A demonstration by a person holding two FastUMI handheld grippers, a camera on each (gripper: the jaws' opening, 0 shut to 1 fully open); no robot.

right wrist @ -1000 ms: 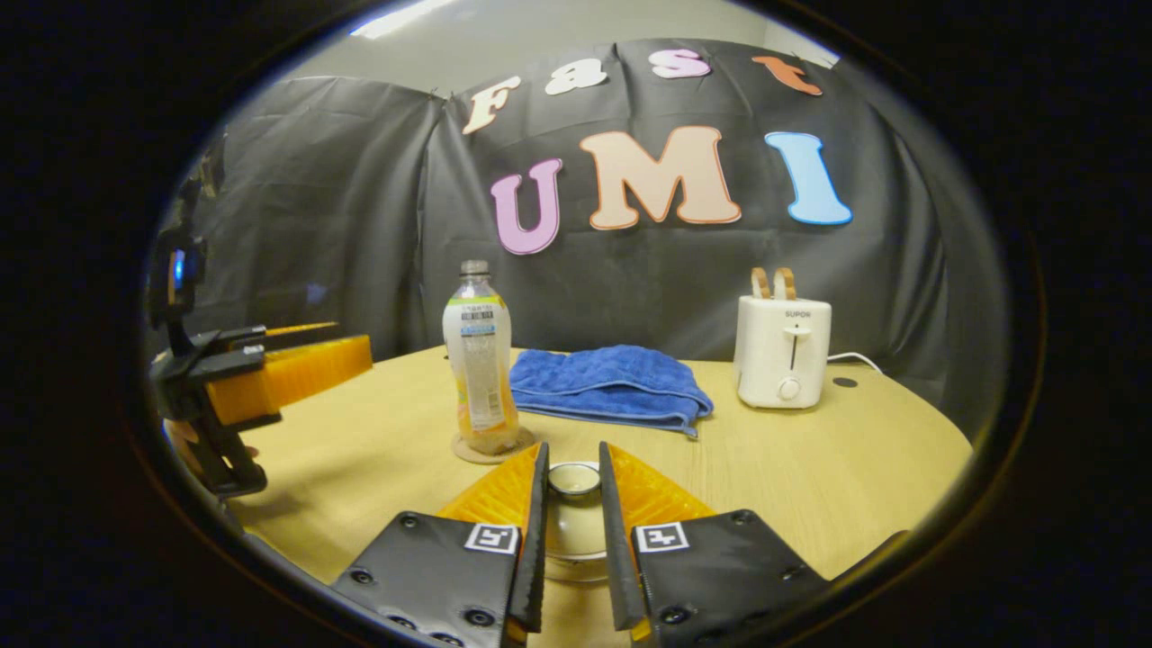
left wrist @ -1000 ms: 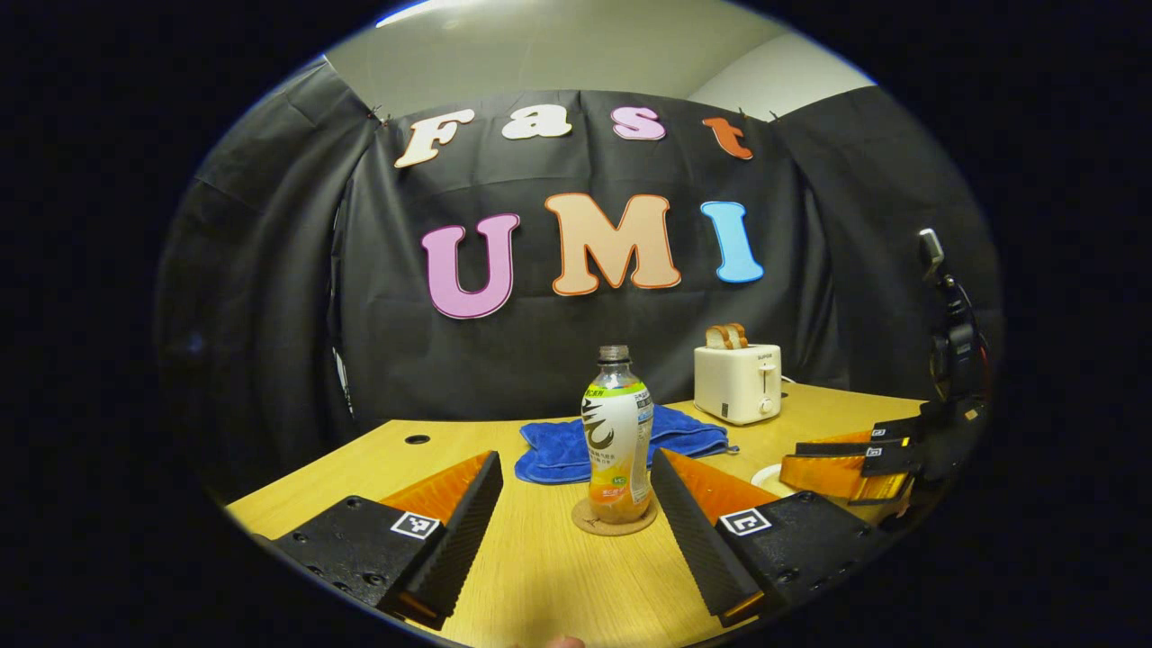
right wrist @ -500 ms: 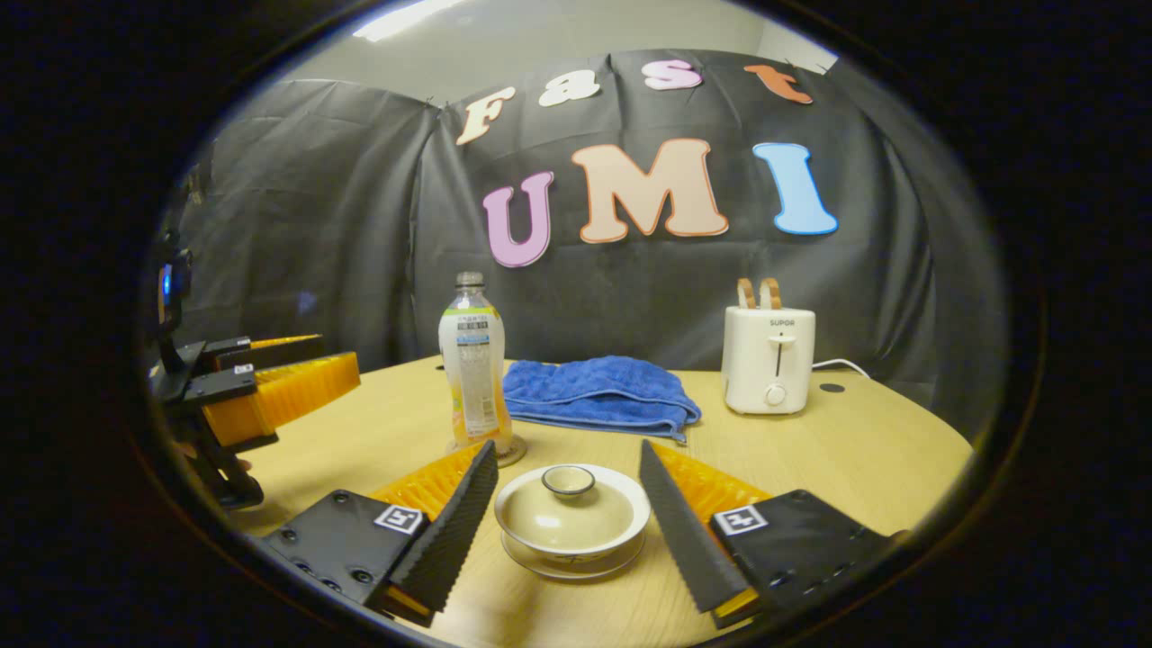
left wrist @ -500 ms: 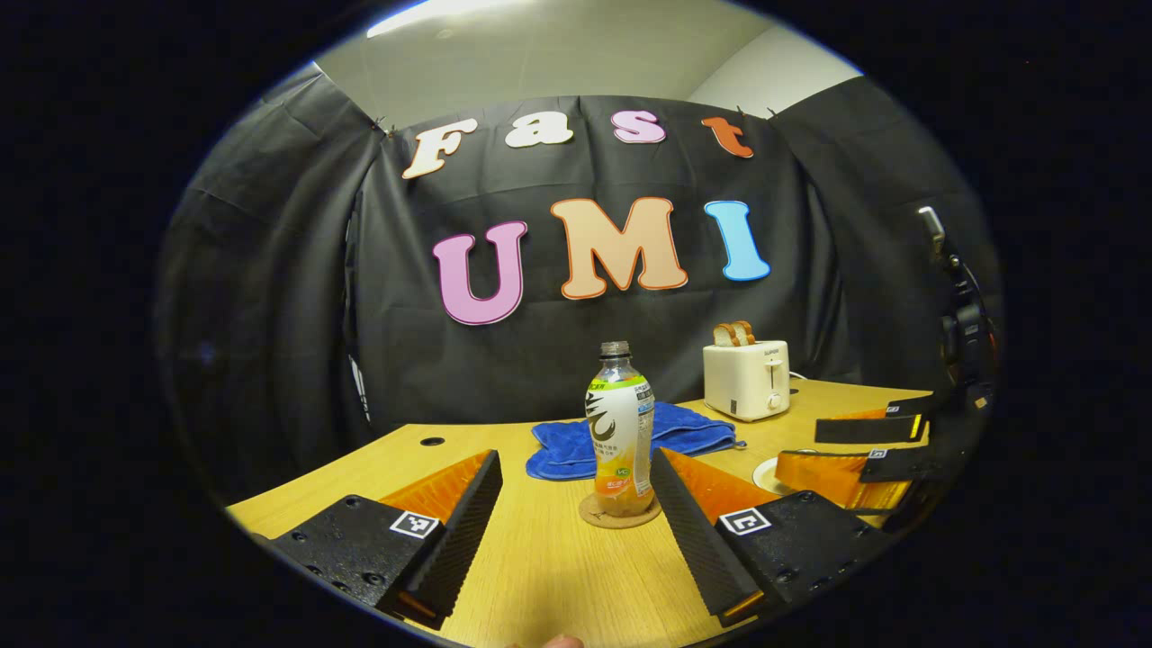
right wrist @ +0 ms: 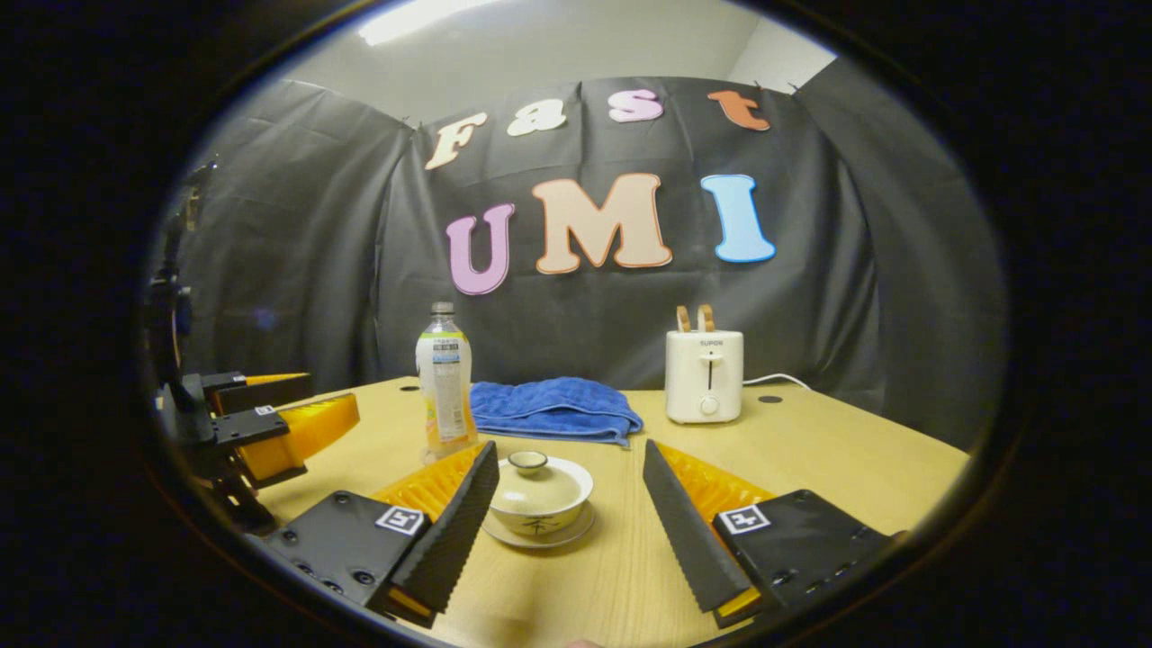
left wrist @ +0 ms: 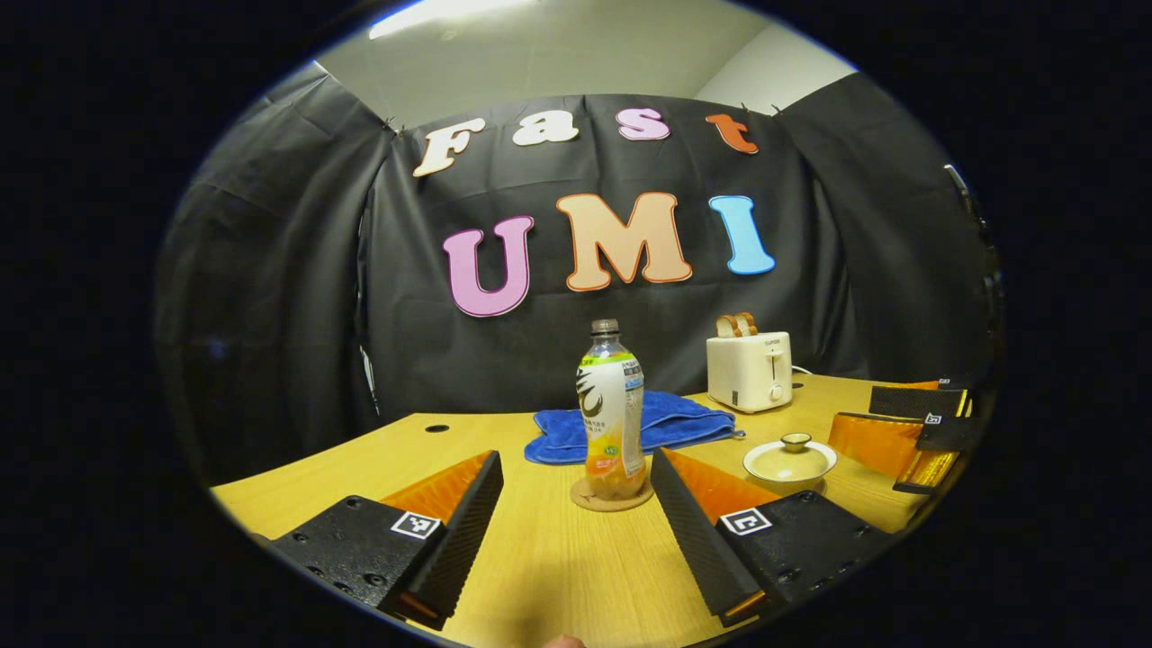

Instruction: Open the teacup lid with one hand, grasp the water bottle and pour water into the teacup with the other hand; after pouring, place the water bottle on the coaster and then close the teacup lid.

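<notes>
the water bottle (left wrist: 610, 409) is seen standing upright on the coaster (left wrist: 613, 497), and the teacup (right wrist: 538, 497) sits on its saucer with the teacup lid (right wrist: 531, 472) seated on top, near the bottle on the worktop (right wrist: 810, 468). the left gripper (left wrist: 576, 531) is held released, its jaws spread wide, with the bottle framed between them but farther off and untouched. the right gripper (right wrist: 569, 526) is likewise released, jaws wide apart, with the teacup between and just beyond the fingertips, no contact being made. from this layout, either the task is judged complete or the lid-opening step is about to be taken; which cannot be told. if lid removal is the step in hand, the right gripper would need to be lowered and centred over the small knob on the lid, then closed gently on it before lifting. a blue towel (right wrist: 551, 409) and a toaster (right wrist: 704, 387) lie well behind.
</notes>
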